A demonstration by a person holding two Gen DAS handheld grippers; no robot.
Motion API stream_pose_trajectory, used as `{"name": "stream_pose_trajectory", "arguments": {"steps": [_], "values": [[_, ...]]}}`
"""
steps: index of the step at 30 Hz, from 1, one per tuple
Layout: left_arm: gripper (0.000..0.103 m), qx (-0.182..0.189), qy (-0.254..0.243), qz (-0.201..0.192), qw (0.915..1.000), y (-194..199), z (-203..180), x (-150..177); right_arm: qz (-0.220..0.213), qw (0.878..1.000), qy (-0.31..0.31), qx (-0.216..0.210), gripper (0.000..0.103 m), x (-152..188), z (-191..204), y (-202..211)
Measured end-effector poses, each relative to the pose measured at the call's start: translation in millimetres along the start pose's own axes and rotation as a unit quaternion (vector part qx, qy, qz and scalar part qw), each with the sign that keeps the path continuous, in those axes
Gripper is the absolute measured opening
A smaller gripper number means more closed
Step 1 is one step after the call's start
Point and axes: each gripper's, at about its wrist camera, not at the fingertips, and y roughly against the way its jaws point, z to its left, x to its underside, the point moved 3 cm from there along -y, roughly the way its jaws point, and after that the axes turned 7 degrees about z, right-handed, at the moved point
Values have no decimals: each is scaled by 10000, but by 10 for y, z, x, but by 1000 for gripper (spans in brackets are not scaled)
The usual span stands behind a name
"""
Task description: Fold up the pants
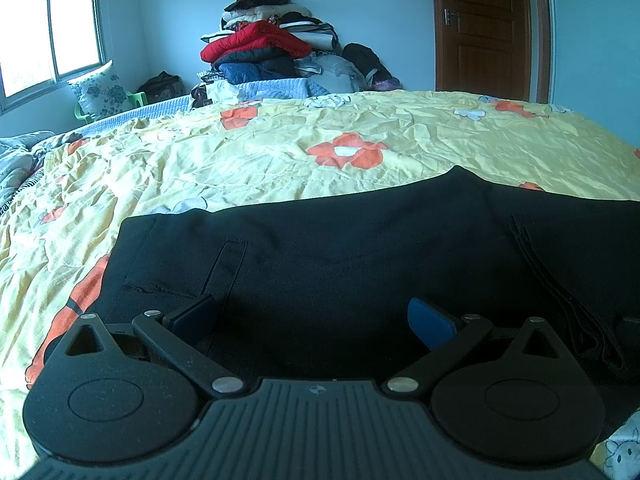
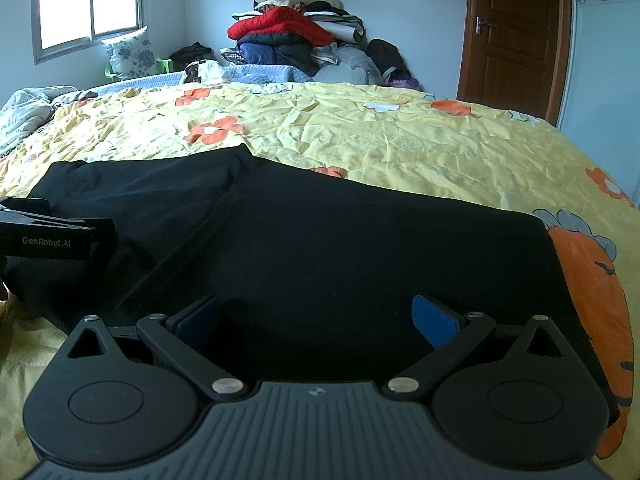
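Yellow bedding printed with orange and white flowers is spread over one bed (image 1: 280, 152), and on its near side one pair of black pants (image 1: 360, 248) is laid flat. In the left wrist view a stitched pocket outline (image 1: 226, 264) is seen on the left of the fabric, and a seam with loose edges (image 1: 532, 256) runs down on the right. In the right wrist view the same pants (image 2: 340, 240) are seen stretching from the left edge to a squared end near an orange flower.

Two grippers are counted. The left gripper (image 1: 314, 320) is held low over the fabric with its two fingers spread wide and nothing between them; its side is also caught at the left edge of the right wrist view (image 2: 52, 236). The right gripper (image 2: 316, 320) is likewise spread wide over the black cloth, gripping nothing.

Farther back, one tall heap of clothes (image 2: 296, 28) with a red jacket is piled against the wall. One window (image 1: 48, 36), one floral pillow (image 2: 130, 54) on a green chair, and one brown door (image 2: 516, 36) are visible.
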Motion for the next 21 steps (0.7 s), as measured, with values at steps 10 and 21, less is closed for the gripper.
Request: {"name": "stream_pose_trajectory", "arguments": {"steps": [10, 21], "values": [[103, 305, -454, -124, 9984, 304, 3, 26, -18, 10000, 49, 40, 103, -143, 57, 154], [102, -234, 32, 11, 9997, 557, 712, 101, -584, 9661, 2483, -399, 103, -354, 1239, 425]]}}
